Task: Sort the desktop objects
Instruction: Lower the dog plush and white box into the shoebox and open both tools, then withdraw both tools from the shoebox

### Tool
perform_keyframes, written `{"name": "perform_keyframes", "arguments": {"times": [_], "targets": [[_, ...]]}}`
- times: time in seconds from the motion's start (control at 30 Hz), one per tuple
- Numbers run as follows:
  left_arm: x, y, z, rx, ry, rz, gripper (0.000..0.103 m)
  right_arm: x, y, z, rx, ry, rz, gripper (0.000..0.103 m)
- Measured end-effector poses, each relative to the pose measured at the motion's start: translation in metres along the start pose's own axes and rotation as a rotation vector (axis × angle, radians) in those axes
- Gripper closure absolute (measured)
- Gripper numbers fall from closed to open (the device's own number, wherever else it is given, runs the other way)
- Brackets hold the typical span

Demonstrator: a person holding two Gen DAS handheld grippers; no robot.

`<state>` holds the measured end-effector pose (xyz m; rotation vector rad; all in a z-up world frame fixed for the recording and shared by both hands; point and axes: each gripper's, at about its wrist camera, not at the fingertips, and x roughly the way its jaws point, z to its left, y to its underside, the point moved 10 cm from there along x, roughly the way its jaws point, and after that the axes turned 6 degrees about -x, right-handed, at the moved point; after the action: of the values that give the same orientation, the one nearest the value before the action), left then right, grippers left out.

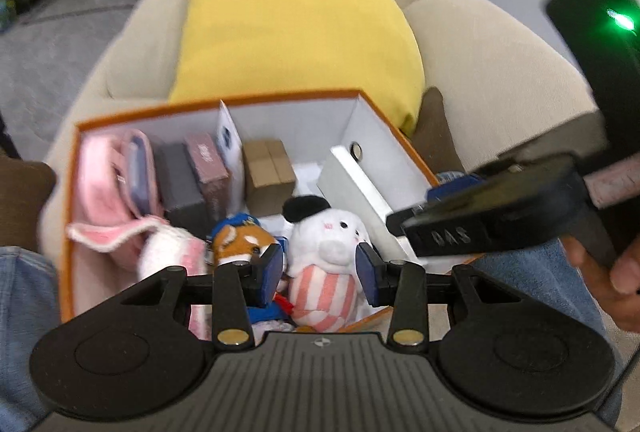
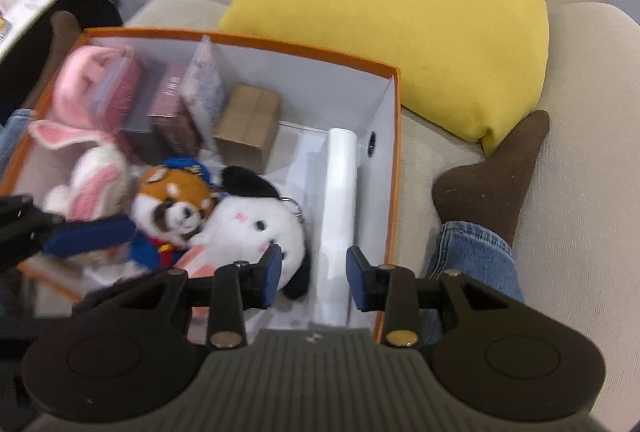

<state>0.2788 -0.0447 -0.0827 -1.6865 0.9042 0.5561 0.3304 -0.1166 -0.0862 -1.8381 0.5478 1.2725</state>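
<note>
An orange box with a white inside rests on a beige sofa. In it lie a white plush with a black ear, a red panda plush and a pink-and-white bunny plush. My left gripper hovers open above the plushes, gripping nothing; one of its blue pads shows blurred beside the red panda. My right gripper is open over a long white piece at the box's right side, holding nothing.
The box's back holds pink cloth, a grey box, a mauve box and a cardboard box. A yellow cushion lies behind. A jeans leg with a brown sock flanks the right wall.
</note>
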Motion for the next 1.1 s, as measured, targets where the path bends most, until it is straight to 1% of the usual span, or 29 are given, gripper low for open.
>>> {"name": "perform_keyframes", "arguments": {"times": [0.07, 0.1, 0.17, 0.3, 0.33, 0.4, 0.47, 0.5, 0.6, 0.63, 0.67, 0.7, 0.73, 0.8, 0.9, 0.97, 1.1], "targets": [[-0.015, -0.003, 0.001, 0.001, -0.029, -0.043, 0.055, -0.016, 0.004, 0.004, -0.006, -0.018, -0.056, 0.059], [-0.023, -0.004, 0.001, 0.000, -0.042, -0.064, 0.053, -0.024, 0.006, 0.007, -0.010, -0.027, -0.088, 0.058], [-0.038, -0.007, 0.004, -0.006, -0.069, -0.115, 0.049, -0.040, 0.011, 0.012, -0.014, -0.043, -0.156, 0.054], [-0.062, -0.008, 0.011, -0.024, -0.132, -0.225, 0.038, -0.063, 0.022, 0.016, -0.009, -0.063, -0.306, 0.051], [-0.065, -0.007, 0.013, -0.028, -0.145, -0.244, 0.034, -0.067, 0.026, 0.018, 0.001, -0.067, -0.341, 0.050], [-0.068, -0.003, 0.017, -0.037, -0.174, -0.279, 0.029, -0.069, 0.034, 0.020, 0.031, -0.087, -0.406, 0.045], [-0.067, 0.003, 0.020, -0.026, -0.203, -0.296, 0.025, -0.067, 0.038, 0.024, 0.060, -0.106, -0.457, 0.038], [-0.066, 0.006, 0.021, -0.016, -0.216, -0.295, 0.023, -0.065, 0.041, 0.026, 0.070, -0.105, -0.481, 0.037], [-0.058, 0.015, 0.026, -0.001, -0.267, -0.304, 0.021, -0.056, 0.047, 0.031, 0.094, -0.076, -0.539, 0.034], [-0.055, 0.017, 0.029, 0.001, -0.288, -0.307, 0.021, -0.053, 0.047, 0.031, 0.097, -0.064, -0.557, 0.032], [-0.052, 0.019, 0.032, 0.005, -0.304, -0.304, 0.021, -0.051, 0.047, 0.031, 0.098, -0.049, -0.575, 0.026], [-0.049, 0.021, 0.035, 0.010, -0.314, -0.299, 0.021, -0.049, 0.047, 0.030, 0.097, -0.035, -0.594, 0.023], [-0.047, 0.022, 0.037, 0.011, -0.319, -0.297, 0.021, -0.047, 0.048, 0.030, 0.097, -0.024, -0.610, 0.020], [-0.042, 0.025, 0.043, -0.003, -0.334, -0.299, 0.021, -0.044, 0.049, 0.030, 0.096, -0.018, -0.629, 0.019], [-0.037, 0.031, 0.049, -0.029, -0.341, -0.310, 0.021, -0.038, 0.051, 0.030, 0.110, -0.034, -0.634, 0.014], [-0.033, 0.035, 0.051, -0.041, -0.342, -0.309, 0.020, -0.032, 0.053, 0.031, 0.121, -0.056, -0.630, 0.010], [-0.025, 0.041, 0.055, -0.047, -0.356, -0.299, 0.017, -0.018, 0.058, 0.030, 0.136, -0.056, -0.593, 0.009]]}}
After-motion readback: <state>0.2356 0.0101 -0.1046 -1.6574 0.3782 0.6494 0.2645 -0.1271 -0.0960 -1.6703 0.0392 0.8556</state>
